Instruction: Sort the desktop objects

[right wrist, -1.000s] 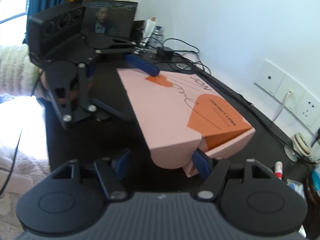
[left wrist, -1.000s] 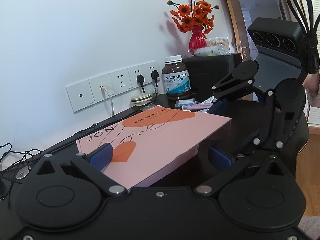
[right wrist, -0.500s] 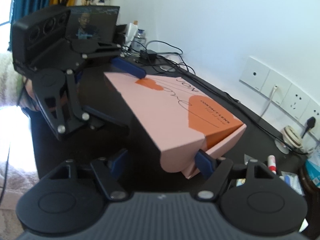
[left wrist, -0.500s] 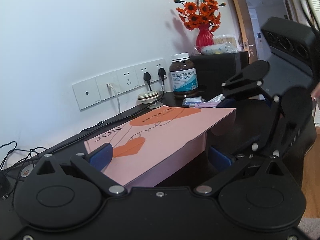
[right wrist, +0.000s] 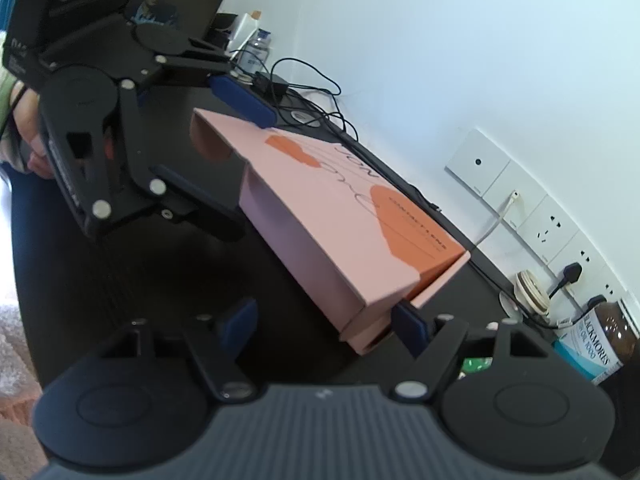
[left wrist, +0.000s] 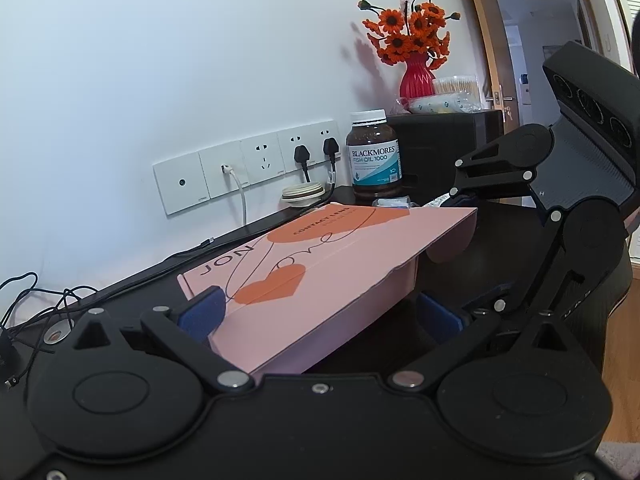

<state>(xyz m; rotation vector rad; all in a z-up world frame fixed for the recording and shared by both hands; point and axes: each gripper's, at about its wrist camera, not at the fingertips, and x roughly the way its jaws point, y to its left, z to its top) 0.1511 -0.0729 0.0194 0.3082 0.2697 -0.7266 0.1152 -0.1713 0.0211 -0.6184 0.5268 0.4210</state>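
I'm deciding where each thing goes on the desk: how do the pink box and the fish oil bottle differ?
The pink box is flat, wide, opaque card; the fish oil bottle is a tall, round, see-through brown container. The box is tilted, one end raised, with both grippers at its ends; the bottle stands upright near the wall sockets, untouched. The box carries orange hearts; the bottle has a white and blue label and white cap. Both carry printed lettering.

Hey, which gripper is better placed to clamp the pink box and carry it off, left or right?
Probably left. The left gripper straddles the full width of the pink box, one pad already at its edge. The right gripper has only a corner of the box between its open fingers.
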